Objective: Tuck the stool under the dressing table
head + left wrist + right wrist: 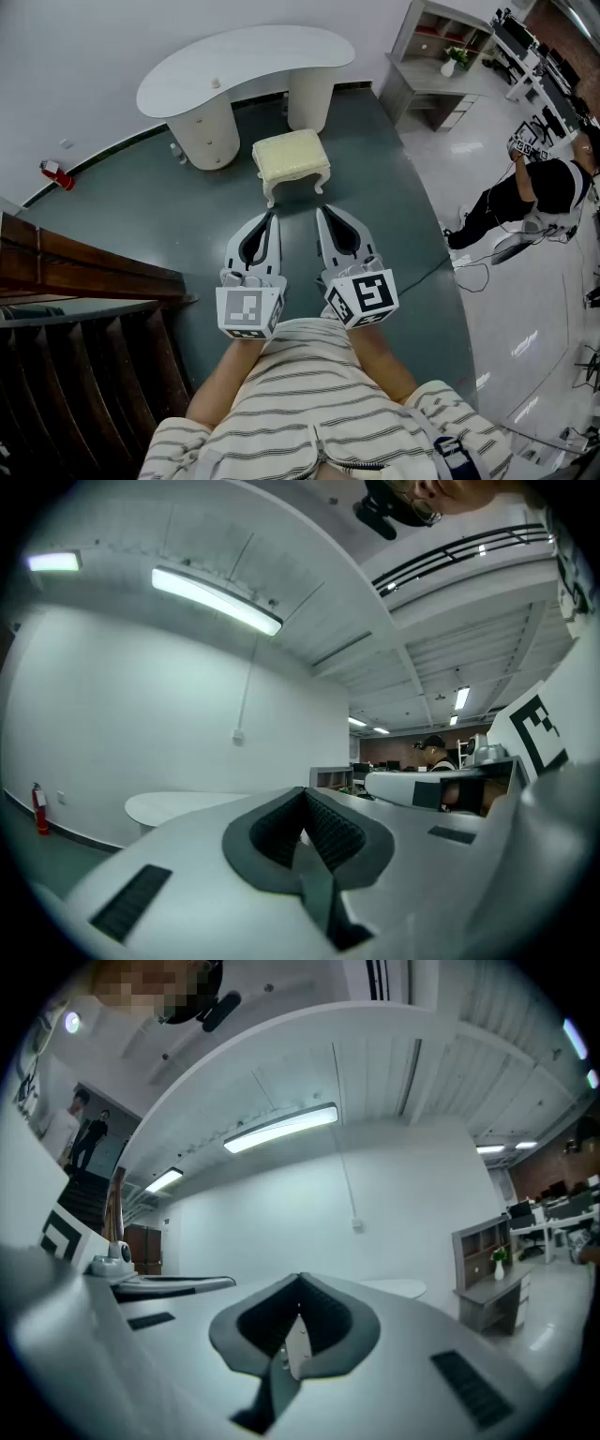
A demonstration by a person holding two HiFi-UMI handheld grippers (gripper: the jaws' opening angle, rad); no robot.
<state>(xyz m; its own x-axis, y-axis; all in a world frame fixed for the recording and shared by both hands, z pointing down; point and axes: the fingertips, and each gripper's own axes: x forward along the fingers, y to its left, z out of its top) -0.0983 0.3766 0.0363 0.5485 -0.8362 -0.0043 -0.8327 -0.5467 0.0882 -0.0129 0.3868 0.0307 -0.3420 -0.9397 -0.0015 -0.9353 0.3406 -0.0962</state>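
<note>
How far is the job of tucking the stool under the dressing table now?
Done: nothing yet; the stool stands in front of the dressing table, not under it. In hand: nothing; the left tool and the right tool are shut and empty, held on the near side of the stool. Left: reach the stool and push it under the table.

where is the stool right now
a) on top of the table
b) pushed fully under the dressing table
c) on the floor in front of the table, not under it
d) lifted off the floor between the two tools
c: the stool stands on the floor in front of the dressing table, out from under its top.
</note>
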